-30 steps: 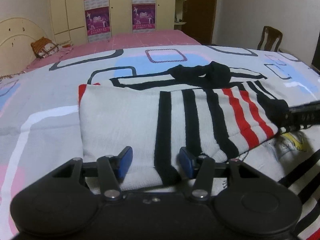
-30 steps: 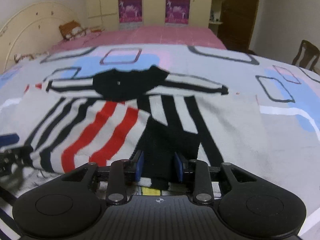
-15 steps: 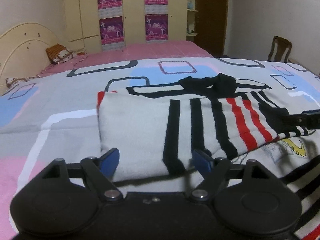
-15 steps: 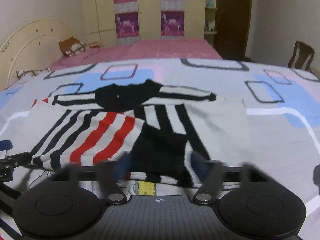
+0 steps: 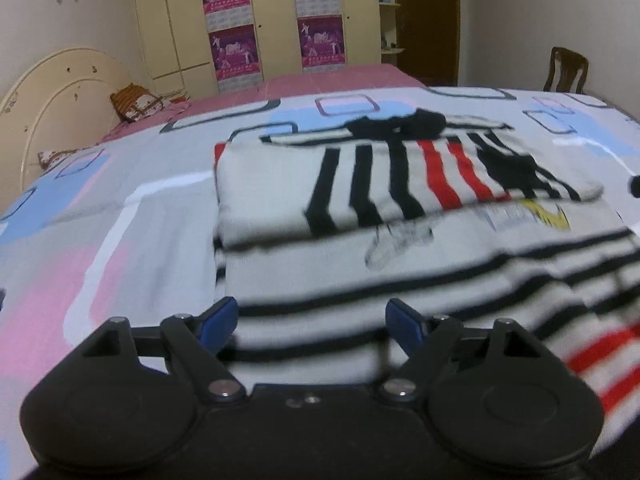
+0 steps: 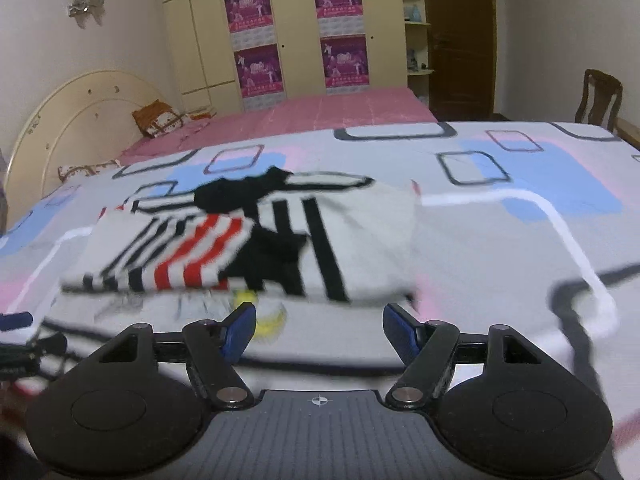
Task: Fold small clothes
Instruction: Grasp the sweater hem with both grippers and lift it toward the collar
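While both grippers hang with jaws spread and nothing between the pads, the striped garment lies flat on the patterned bedspread, filling the centre and right of the left wrist view. Its upper portion is already folded down over the lower part, forming a band that runs from left of centre towards the right edge, with black and red stripes crossing it. That band's long axis runs side to side across the frame, so the unfolded hem lies along the bottom, nearest the jaws.

The left gripper sits over the lower left corner of the cloth; its left finger is roughly at the garment's left edge, though blur makes the exact overlap hard to judge. Its jaws have just been opening, with no fabric pinched.

In the right wrist view the folded band lies in the middle left of the frame, ahead of the right gripper, whose right finger sits just below the garment's right edge. Those jaws have likewise just been opening and hold nothing.

Each hand seems about equally near its own lower corner, so the next fold would likely lift the hem away from the cameras.
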A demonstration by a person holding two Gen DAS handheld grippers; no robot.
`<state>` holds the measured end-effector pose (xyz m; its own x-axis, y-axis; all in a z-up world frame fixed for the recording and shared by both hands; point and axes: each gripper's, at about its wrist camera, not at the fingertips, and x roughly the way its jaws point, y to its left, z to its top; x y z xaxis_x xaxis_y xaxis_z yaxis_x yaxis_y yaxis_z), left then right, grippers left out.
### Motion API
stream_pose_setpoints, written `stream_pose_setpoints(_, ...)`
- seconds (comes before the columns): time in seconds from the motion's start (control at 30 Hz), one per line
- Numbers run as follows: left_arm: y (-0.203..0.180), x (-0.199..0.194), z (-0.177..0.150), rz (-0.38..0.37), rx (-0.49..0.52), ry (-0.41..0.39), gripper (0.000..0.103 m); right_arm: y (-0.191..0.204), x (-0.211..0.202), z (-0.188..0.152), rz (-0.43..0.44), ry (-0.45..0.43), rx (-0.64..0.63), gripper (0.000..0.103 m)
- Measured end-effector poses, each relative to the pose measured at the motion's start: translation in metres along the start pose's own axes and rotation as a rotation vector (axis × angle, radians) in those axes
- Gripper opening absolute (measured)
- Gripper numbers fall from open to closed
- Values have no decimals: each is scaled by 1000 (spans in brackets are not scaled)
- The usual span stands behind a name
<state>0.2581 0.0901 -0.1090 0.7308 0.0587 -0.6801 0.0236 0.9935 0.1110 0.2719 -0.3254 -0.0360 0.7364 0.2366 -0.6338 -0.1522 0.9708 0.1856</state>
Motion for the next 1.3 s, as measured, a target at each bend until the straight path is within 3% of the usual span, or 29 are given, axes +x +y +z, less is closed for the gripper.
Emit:
stream_pose_setpoints(0.3, 5, -59, -66, 46, -62, 73, 77, -55, -74, -81, 34, 68, 156, 57)
stream_pose_setpoints(0.4, 22, -74, -83, -52, -205, 116, 65, -62, -86, -102, 58, 96, 211, 57)
stream_pose_setpoints(0.5, 44, -84, -101, -177, -379, 135, 64, -72, -90, -120, 113, 158, 300, 57)
stream_pose_setpoints(0.67, 70, -94, -122, -357, -546, 160, 52, -82, -101, -138, 270, 198, 414, 57)
stream_pose_setpoints(0.77, 83, -91, -134, -438, -636, 154, 50, -83, -99, -142, 345, 225, 461, 57)
stream_pose_setpoints(0.87, 93, -81, -137, -489, -684, 142, 48, -83, -91, -142, 401, 237, 504, 57)
stream_pose_setpoints(1.07, 96, -62, -130, -560, -725, 139, 45, -81, -80, -137, 415, 223, 539, 54)
stream_pose_setpoints(1.2, 83, -70, -134, -592, -647, 157, 44, -68, -80, -146, 494, 292, 500, 41)
stream_pose_setpoints(1.27, 85, -66, -134, -586, -682, 153, 41, -67, -78, -147, 465, 280, 507, 23)
stream_pose_setpoints(1.3, 85, -62, -133, -583, -700, 151, 33, -70, -73, -147, 453, 282, 528, 8)
